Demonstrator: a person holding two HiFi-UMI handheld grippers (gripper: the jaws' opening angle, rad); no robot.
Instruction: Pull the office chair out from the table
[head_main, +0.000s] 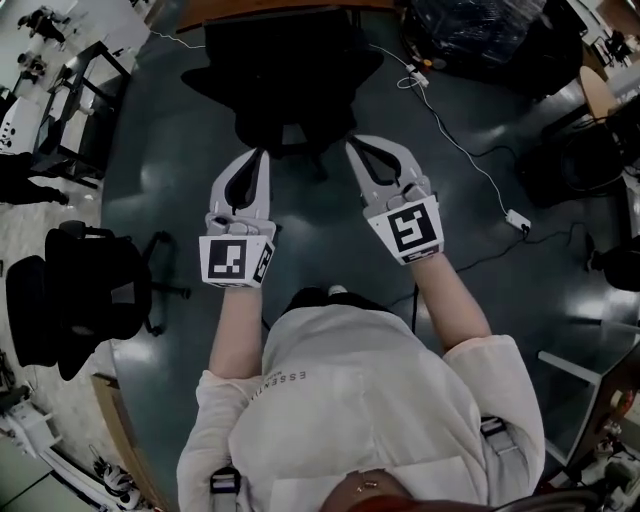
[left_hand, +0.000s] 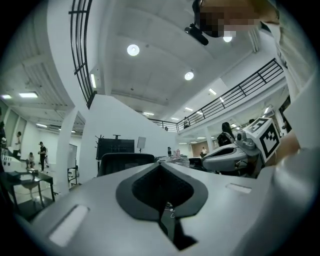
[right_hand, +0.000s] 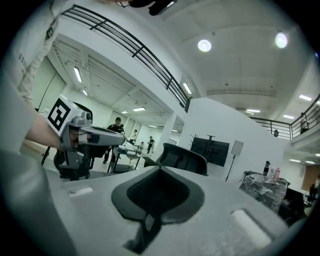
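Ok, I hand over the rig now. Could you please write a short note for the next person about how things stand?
Left gripper: jaws shut, empty.
Right gripper: jaws shut, empty.
Office chair: ahead of both grippers, close to the table, with its back toward you. Neither gripper holds it.
Done: both grippers point at the chair back.
To do: open the jaws, grip the chair back and pull the chair away from the table.
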